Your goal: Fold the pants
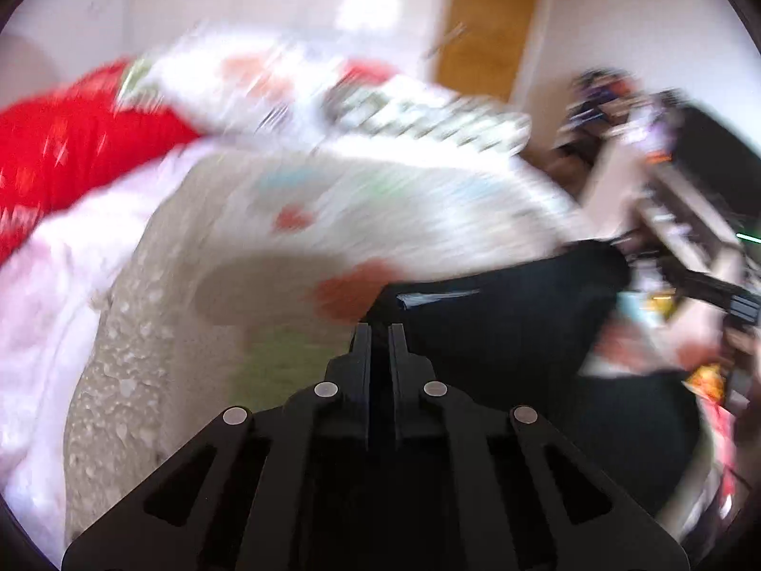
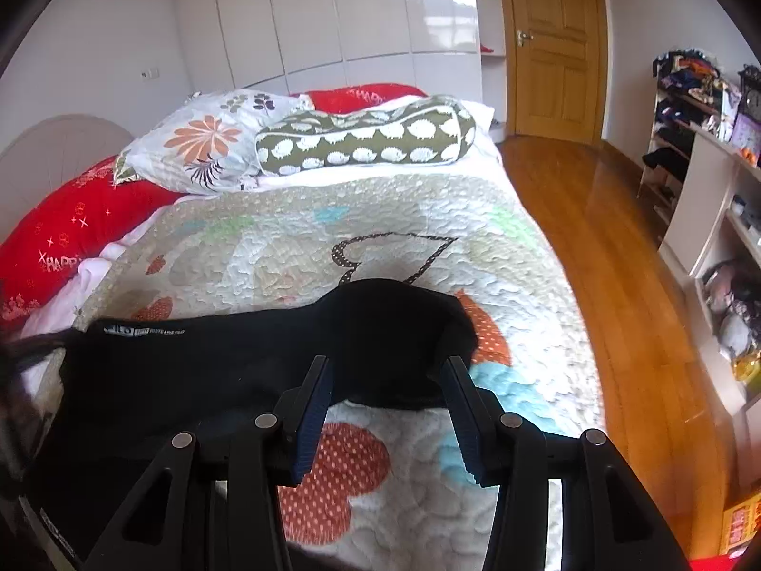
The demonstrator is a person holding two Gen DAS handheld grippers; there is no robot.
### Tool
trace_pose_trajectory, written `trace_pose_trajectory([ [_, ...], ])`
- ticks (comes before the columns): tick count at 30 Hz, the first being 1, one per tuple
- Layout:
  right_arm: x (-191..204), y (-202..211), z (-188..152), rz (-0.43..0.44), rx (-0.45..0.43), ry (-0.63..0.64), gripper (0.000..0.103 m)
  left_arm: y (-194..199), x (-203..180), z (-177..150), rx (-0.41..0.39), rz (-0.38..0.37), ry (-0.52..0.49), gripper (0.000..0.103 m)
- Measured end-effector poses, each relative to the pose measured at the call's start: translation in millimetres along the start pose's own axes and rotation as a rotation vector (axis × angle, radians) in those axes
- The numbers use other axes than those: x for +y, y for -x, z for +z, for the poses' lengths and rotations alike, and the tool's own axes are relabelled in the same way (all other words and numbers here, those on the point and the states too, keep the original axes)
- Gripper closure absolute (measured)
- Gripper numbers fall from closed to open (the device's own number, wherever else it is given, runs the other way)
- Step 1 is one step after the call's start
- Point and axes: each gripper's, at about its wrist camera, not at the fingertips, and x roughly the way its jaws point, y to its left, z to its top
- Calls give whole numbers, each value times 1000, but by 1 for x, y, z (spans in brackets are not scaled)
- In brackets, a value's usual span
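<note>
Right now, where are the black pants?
The black pants lie on the patterned quilt at the near end of the bed, left of centre in the right wrist view, just beyond the open right gripper.

Pants (image 2: 266,357) lie across the near part of the quilt (image 2: 295,257) on the bed. 2 pillows (image 2: 204,142) sit beyond them toward the headboard (image 2: 57,152), bolster (image 2: 366,140) to their right. Door (image 2: 556,43) behind bed; shelves (image 2: 685,142) stand right, across the floor (image 2: 613,247).
</note>
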Motion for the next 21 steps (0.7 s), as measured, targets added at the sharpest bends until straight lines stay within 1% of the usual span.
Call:
trace_pose_trajectory([
  [2,-2,15,-4,3,-19,-12,57,52,-25,-26,-55,-91,-69,98],
  [3,-4,22,-7,3,-28,-20,57,62,-31,-35,-61,-108,-86,98],
  [4,-7,29,-10,9,-40,-35,57,77,-38,-52,-63,-106,-104,98],
  [5,-9,33,-13,17,-41,-48,57,80,-40,-59,-56,-106,-99,98],
  [6,-11,35,-16,23,-35,-63,56,85,-38,-73,-43,-124,-58,98],
  [7,-12,36,-19,26,-26,-77,56,82,-38,-82,-30,-141,-17,98],
  [8,-12,37,-22,31,-23,-88,56,84,-36,-89,-18,-147,1,98],
  [10,-14,43,-32,81,-18,-126,56,90,-38,-116,3,-121,8,98],
  [12,-16,46,-39,110,-10,-154,56,96,-39,-137,24,-99,3,98],
  [14,-20,47,-49,130,-2,-192,52,101,-36,-151,27,-77,8,98],
  [15,-22,45,-53,147,7,-213,48,104,-31,-160,32,-60,19,98],
  [17,-31,43,-62,188,17,-273,44,106,-23,-167,43,-22,38,98],
  [18,-36,42,-66,205,14,-307,41,106,-18,-170,52,-15,56,98],
  [19,-43,39,-72,238,17,-364,35,105,-13,-172,58,-20,79,98],
  [21,-56,30,-79,279,44,-449,30,106,-9,-172,51,-14,86,98],
])
